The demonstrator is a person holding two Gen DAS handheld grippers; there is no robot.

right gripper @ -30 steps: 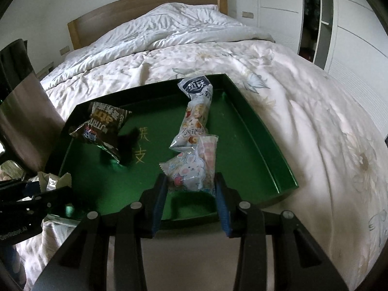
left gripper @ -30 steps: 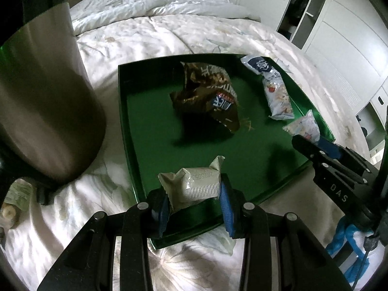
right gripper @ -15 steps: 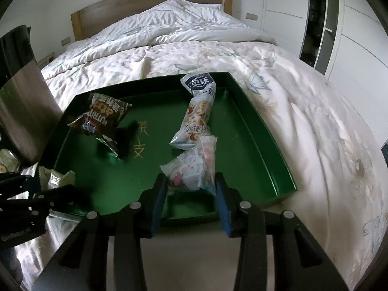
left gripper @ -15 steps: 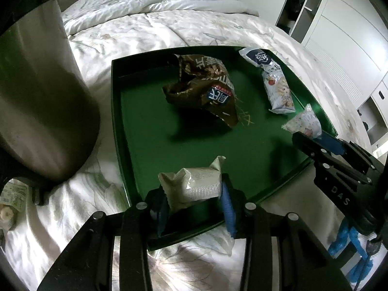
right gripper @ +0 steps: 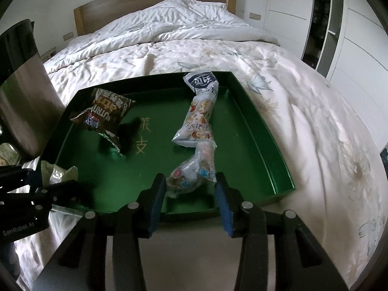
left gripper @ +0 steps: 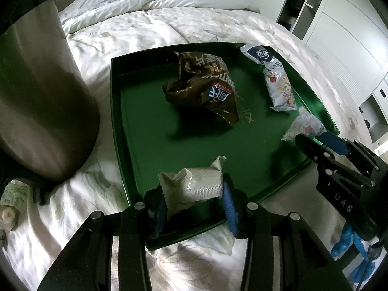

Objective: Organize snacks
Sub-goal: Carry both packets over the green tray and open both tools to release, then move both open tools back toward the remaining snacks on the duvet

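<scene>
A green tray (left gripper: 116,126) lies on the bed, also in the right wrist view (right gripper: 264,131). My left gripper (left gripper: 194,198) is shut on a pale cream snack packet (left gripper: 194,184) over the tray's near left corner. My right gripper (right gripper: 191,194) is shut on a small clear printed snack bag (right gripper: 191,172) above the tray's near edge; that bag also shows in the left wrist view (left gripper: 303,126). A brown crumpled chip bag (left gripper: 206,87) and a long white snack bag (left gripper: 276,80) lie inside the tray.
A tall metal bin (left gripper: 36,92) stands at the tray's left side. A small packet (left gripper: 12,194) lies on the bed by the bin's foot. White wardrobe doors (left gripper: 351,36) stand to the right. The wooden headboard (right gripper: 150,2) is at the far end.
Both grippers have moved forward a little over the tray, each still holding its packet. The printed bag in the right gripper has swung and tilted.
</scene>
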